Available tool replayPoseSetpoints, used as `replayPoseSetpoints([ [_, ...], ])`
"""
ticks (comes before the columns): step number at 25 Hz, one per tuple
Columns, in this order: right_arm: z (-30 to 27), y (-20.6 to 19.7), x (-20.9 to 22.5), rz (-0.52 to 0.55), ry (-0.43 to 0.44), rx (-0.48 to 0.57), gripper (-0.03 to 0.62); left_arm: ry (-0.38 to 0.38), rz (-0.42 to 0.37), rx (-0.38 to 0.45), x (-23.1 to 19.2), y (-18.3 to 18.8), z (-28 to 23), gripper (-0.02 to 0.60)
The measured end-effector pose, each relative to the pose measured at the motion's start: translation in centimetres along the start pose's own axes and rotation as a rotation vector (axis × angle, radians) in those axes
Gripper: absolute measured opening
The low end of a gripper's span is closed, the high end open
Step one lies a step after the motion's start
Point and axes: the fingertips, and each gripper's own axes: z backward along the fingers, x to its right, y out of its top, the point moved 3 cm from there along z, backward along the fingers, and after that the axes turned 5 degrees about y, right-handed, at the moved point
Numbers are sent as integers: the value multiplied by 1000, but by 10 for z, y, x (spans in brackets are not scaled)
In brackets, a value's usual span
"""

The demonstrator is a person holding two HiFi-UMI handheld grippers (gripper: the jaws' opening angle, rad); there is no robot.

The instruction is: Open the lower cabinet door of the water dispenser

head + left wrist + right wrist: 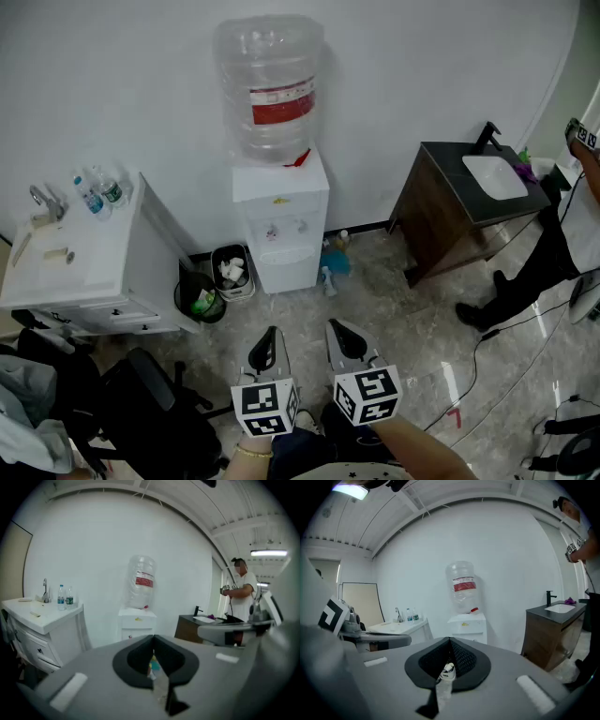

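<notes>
Standing in the upper middle of the head view, the water dispenser [280,220] has a big bottle [270,89] on top. Its lower cabinet door [284,270] is low on its front and looks shut flat. So nothing of the job looks done yet. The left gripper [270,336] and the right gripper [339,330] sit side by side at the bottom middle, well apart from the dispenser, with floor [375,291] between. Both have their jaws pressed together on nothing (no handle, no door edge). I think what is left is to go up close, catch the door and pull it open.
</notes>
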Motion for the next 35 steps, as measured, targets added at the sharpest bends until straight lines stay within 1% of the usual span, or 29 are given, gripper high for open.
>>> replayPoseSetpoints([
  [3, -28, -16, 15, -12, 6, -9, 0, -3, 19, -12, -7, -15, -28, 6],
  [6, -66, -32, 37, -20, 10, -17, 8, 7, 24, -19, -17, -33, -68, 6],
  [7, -80, -39, 46, -26, 13, -18, 31, 12, 29, -21, -20, -40, -84, 6],
  [9, -109, -55, 66, -31, 22, -20, 35, 22, 45, -19, -26, -59, -118, 6],
  [13, -176, -101, 108, 3, 36, -16, 55, 38, 59, 8, -38, -104, -195, 6],
  [15, -205, -133, 128, 13, 45, -27, 78, 37, 61, 10, -41, -134, -230, 6],
  [17, -234, -172, 149, 12, 59, -37, 127, 29, 63, 9, -43, -170, -262, 6],
  [19, -266, -215, 171, 13, 75, -35, 158, 21, 66, 14, -47, -210, -295, 6],
  [23, -342, -305, 219, 26, 95, -9, 269, 26, 61, 24, -62, -297, -361, 6],
  [27, -417, -372, 267, 31, 109, 20, 319, 53, 40, 18, -79, -373, -416, 6],
  [29, -446, -389, 288, 54, 117, 21, 331, 65, 39, 10, -86, -402, -433, 6],
  [31, -469, -395, 306, 94, 120, 22, 341, 75, 46, 2, -90, -423, -447, 6],
  [35, -501, -392, 327, 139, 157, 28, 360, 78, 63, -14, -95, -447, -464, 6],
])
